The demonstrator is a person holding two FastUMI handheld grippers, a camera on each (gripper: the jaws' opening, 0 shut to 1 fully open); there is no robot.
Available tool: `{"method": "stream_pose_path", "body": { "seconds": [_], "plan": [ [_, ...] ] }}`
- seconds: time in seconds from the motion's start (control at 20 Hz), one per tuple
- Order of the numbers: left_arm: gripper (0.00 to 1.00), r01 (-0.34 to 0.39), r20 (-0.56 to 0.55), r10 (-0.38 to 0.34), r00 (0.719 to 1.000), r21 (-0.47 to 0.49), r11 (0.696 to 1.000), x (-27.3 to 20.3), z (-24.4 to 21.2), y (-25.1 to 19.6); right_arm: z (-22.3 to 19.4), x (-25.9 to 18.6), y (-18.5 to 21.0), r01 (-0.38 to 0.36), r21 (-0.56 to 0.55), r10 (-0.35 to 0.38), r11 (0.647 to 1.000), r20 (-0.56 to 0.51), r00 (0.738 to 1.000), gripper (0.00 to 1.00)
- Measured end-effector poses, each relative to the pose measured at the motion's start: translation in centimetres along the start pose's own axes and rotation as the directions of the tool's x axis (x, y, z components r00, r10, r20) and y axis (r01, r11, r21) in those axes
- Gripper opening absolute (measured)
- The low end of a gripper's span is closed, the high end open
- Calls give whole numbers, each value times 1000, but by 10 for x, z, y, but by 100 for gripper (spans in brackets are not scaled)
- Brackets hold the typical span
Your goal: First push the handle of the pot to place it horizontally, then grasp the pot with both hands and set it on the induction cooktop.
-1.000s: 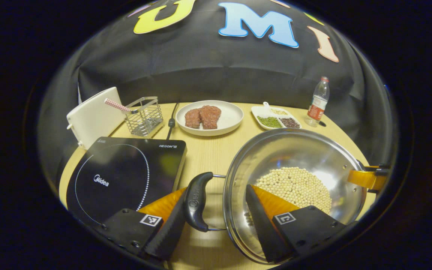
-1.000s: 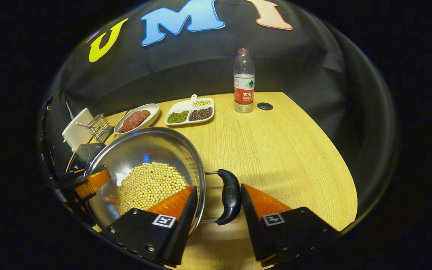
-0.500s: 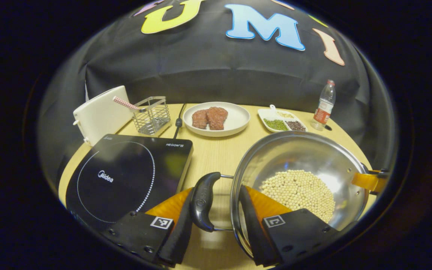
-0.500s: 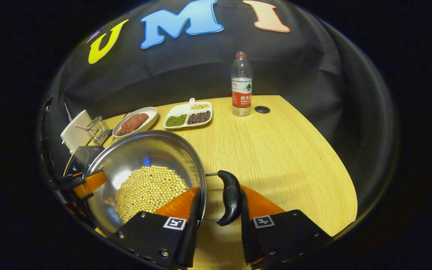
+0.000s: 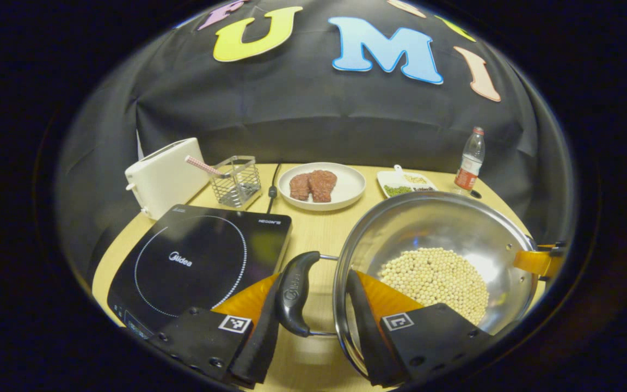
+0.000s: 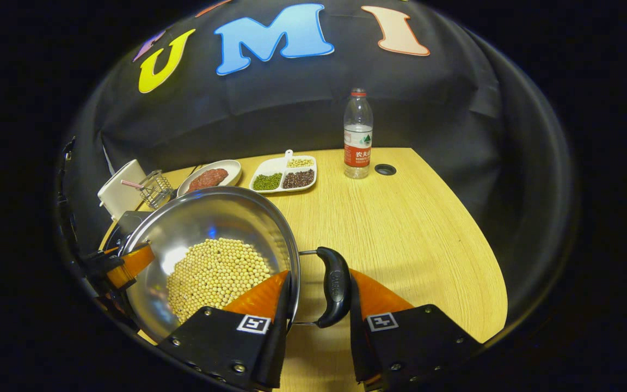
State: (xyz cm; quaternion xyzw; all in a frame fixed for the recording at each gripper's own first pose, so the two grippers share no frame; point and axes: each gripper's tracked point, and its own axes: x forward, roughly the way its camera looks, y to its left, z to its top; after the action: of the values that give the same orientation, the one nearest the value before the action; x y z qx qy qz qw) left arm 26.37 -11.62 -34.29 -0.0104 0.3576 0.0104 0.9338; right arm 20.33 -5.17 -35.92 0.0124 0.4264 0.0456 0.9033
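Left claw (image 5: 313,316): I clamp the pot's (image 5: 428,228) rim and left handle (image 5: 294,294).
Right claw (image 6: 316,316): I clamp its right handle (image 6: 334,286).
Pot: beside the cooktop (image 5: 199,261), over the table (image 6: 400,218).

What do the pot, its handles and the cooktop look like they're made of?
Pot: probably stainless steel, polished; its wall mirrors light and colour.
Handles: dark moulded grips, likely plastic, with a soft sheen, on thin metal wire mounts.
Cooktop: a smooth black top, likely glass or ceramic, glossy enough to show faint reflections, with a printed dotted ring.
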Motion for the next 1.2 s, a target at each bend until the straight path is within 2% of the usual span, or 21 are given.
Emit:
{"method": "stream_pose_path", "body": {
  "seconds": [0.25, 0.3, 0.35, 0.55, 0.6, 0.7, 0.8, 0.85, 0.9, 1.2],
  "plan": [
    [73, -3, 16, 3, 1000, 2, 1000, -17, 7, 27, 3, -20, 28, 2, -7, -1, 1000, 6, 1000, 49],
    [77, 2, 18, -2, 1000, 4, 1000, -19, 8, 34, 3, -24, 35, 8, -4, -8, 1000, 11, 1000, 49],
    [73, 9, 21, -9, 1000, 8, 1000, -21, 12, 42, 5, -28, 43, 14, 2, -14, 1000, 16, 1000, 49],
    [73, 38, 36, -39, 999, 29, 999, -24, 24, 72, 4, -40, 74, 39, 29, -40, 999, 30, 999, 49],
    [69, 45, 37, -46, 998, 35, 998, -24, 26, 79, 4, -42, 82, 46, 37, -48, 998, 34, 998, 49],
    [73, 60, 44, -62, 997, 45, 997, -23, 32, 94, 5, -45, 96, 60, 49, -62, 997, 45, 997, 49],
    [73, 68, 52, -71, 996, 55, 996, -20, 38, 109, 6, -47, 113, 69, 61, -72, 996, 50, 996, 49],
    [69, 71, 55, -75, 996, 59, 996, -19, 41, 117, 7, -47, 121, 72, 65, -75, 995, 51, 996, 49],
    [73, 74, 58, -78, 995, 61, 995, -19, 43, 125, 8, -47, 130, 74, 67, -78, 995, 52, 996, 49],
    [72, 75, 58, -78, 995, 42, 996, -10, 47, 176, 12, -42, 179, 78, 52, -81, 996, 60, 995, 49]
  ]
}}
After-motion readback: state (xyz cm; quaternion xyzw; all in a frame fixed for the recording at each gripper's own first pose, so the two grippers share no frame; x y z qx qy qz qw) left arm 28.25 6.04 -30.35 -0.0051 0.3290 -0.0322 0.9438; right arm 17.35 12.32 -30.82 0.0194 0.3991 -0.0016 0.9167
